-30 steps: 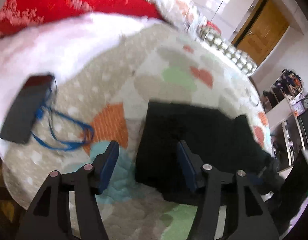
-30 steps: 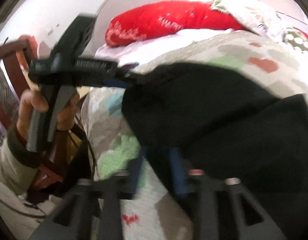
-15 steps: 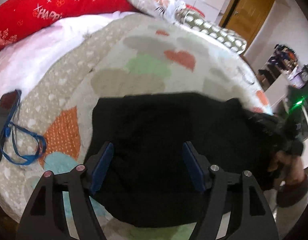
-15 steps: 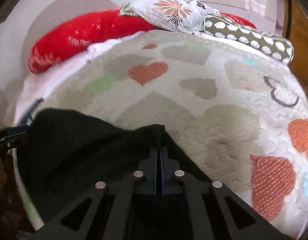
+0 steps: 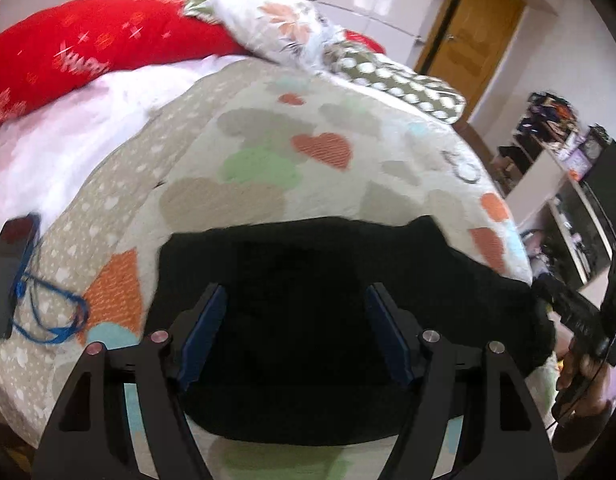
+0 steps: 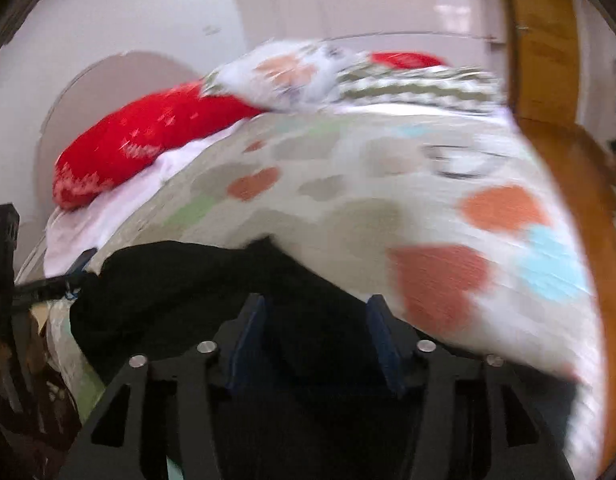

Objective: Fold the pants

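a home bedroom: quilted heart-print bedspread (image 5: 268, 168), red pillow (image 5: 88, 56) at eleven o'clock, wooden door (image 5: 472, 36) at one.

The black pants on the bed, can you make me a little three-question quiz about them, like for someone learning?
1. True or false: the black pants lie on the heart-patterned quilt.
2. What lies on the bed at the far left in the left wrist view? A) a dark phone with a blue cord B) a book C) a shoe
3. Fill in: the long pillow at the head of the bed is ____.

Key: 1 true; 2 A, the phone; 3 red.
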The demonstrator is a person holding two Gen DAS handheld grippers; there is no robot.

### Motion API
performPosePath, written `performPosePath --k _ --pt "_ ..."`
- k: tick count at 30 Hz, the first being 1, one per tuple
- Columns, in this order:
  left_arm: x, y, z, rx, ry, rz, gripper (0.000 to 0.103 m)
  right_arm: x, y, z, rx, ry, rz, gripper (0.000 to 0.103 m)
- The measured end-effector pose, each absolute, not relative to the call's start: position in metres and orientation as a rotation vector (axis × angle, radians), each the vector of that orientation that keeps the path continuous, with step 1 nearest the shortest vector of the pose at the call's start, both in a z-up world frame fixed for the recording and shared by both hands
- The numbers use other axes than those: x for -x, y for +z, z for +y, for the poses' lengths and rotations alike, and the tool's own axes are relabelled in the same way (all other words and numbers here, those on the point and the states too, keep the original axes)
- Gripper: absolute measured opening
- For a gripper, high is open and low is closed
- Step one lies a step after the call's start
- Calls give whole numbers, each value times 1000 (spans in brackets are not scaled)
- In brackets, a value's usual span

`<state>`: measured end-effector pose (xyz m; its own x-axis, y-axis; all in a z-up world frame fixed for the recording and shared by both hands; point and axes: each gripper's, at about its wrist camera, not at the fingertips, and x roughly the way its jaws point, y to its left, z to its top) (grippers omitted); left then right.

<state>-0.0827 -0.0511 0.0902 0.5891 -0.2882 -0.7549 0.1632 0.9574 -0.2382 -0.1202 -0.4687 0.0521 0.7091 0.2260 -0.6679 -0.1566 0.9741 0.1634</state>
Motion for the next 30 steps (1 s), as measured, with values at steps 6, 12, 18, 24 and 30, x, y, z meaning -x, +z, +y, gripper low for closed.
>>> performPosePath --k 6,12,18,24,30 --pt "76 83 -72 176 -313 952 72 159 33 -553 -156 10 815 57" --pt "79 72 -72 165 -305 1001 72 145 18 -549 -124 64 813 17" --pt "79 60 -59 194 -275 1035 72 153 36 -559 -115 36 759 3" --pt "82 46 -60 168 -266 1059 72 148 10 -588 -165 -87 842 3" --pt "89 63 -66 181 -320 1041 72 164 21 -597 -240 -100 766 41"
